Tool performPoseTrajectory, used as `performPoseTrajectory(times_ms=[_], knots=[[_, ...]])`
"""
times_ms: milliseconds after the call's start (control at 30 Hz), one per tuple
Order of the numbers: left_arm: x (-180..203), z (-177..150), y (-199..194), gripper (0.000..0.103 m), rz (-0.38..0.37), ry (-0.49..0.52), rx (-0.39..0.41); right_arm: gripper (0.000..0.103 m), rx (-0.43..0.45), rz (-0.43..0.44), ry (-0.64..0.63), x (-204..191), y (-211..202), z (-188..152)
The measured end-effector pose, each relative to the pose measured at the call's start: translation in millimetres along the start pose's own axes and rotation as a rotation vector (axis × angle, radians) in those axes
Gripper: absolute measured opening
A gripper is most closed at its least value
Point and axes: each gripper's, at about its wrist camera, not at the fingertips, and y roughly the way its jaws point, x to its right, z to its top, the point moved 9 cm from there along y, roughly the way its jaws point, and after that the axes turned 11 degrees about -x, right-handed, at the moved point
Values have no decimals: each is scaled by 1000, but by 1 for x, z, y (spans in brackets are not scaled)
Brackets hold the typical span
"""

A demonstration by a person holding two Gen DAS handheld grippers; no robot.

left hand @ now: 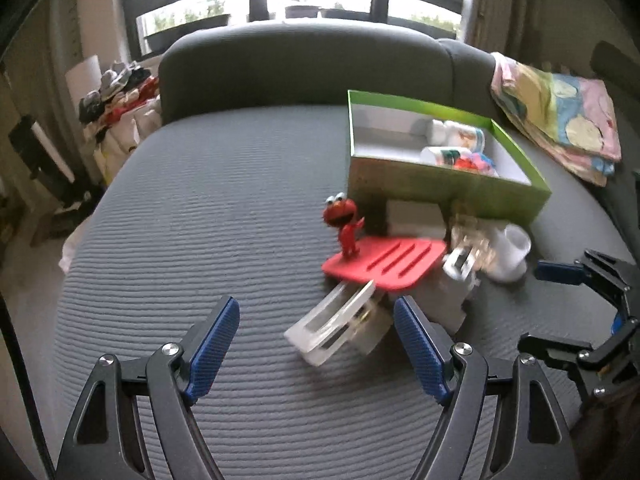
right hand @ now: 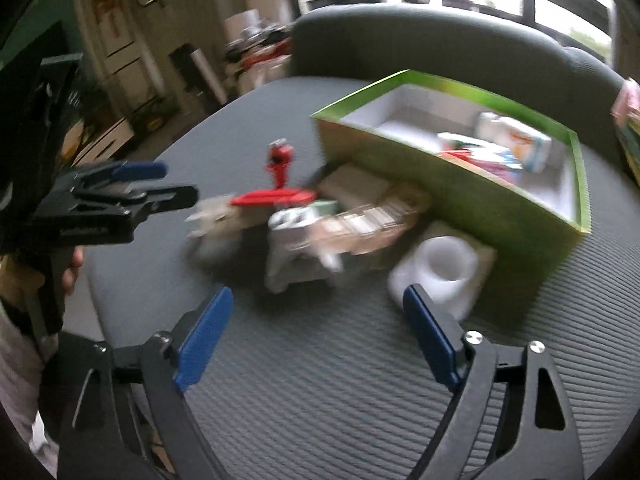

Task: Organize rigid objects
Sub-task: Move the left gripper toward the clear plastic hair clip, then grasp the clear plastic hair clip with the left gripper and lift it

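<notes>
**Open tongs over the ribbed cushion**

Centre frame, a glossy red figurine (left hand: 343, 227) is standing on a flat grooved red tray (left hand: 386, 261), below the green cardboard box (left hand: 444, 189). Left gripper (left hand: 316, 322) and right gripper (right hand: 319, 312) are both gaping wide, holding nothing.

In the right wrist view the clutter (right hand: 320, 232) before the green box (right hand: 460, 196) is smeared by motion. The items in the box (right hand: 504, 148) are too blurred to name. The folded cloth (right hand: 628, 136) is cut off at the right edge.
</notes>
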Motion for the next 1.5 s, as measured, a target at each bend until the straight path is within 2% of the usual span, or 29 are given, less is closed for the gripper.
performPoseTrajectory(times_ms=[67, 267, 433, 533, 667, 767, 867, 967, 1167, 1267, 1333, 1400, 1467, 1500], knots=[[-5, -7, 4, 80, 10, 16, -15, 76, -11, 22, -40, -14, 8, -1], [-11, -26, 19, 80, -12, 57, -55, 66, -57, 128, -104, -49, 31, 3], [-15, -31, 29, 80, -20, 99, -70, 63, -60, 163, -135, -73, 49, 16], [-26, -27, 32, 80, -20, 94, -66, 56, -71, 149, -154, -82, 63, 27], [-28, -22, 34, 80, -62, 123, -51, 56, -61, 147, -117, -80, 70, 39], [-23, -22, 38, 80, -94, 164, -56, 56, -42, 108, -103, -75, 71, 45], [-19, -22, 42, 80, -88, 223, -58, 54, -46, 108, -92, -73, 73, 50], [-19, -21, 50, 80, -100, 241, -68, 51, -42, 89, -102, -75, 75, 56], [-9, -17, 58, 80, -141, 290, -65, 52, -60, 15, -69, -72, 81, 64], [-8, -14, 65, 67, -139, 309, -72, 53, -64, 2, -67, -74, 84, 68], [-9, -12, 68, 65, -160, 296, -74, 52, -66, -5, -84, -77, 85, 68], [-11, -11, 68, 59, -172, 288, -66, 51, -59, -18, -94, -78, 86, 71], [-12, -9, 66, 54, -198, 270, -59, 35, -57, 4, -90, -77, 85, 71], [-14, -10, 66, 50, -199, 267, -55, 34, -57, 24, -87, -78, 85, 71]])
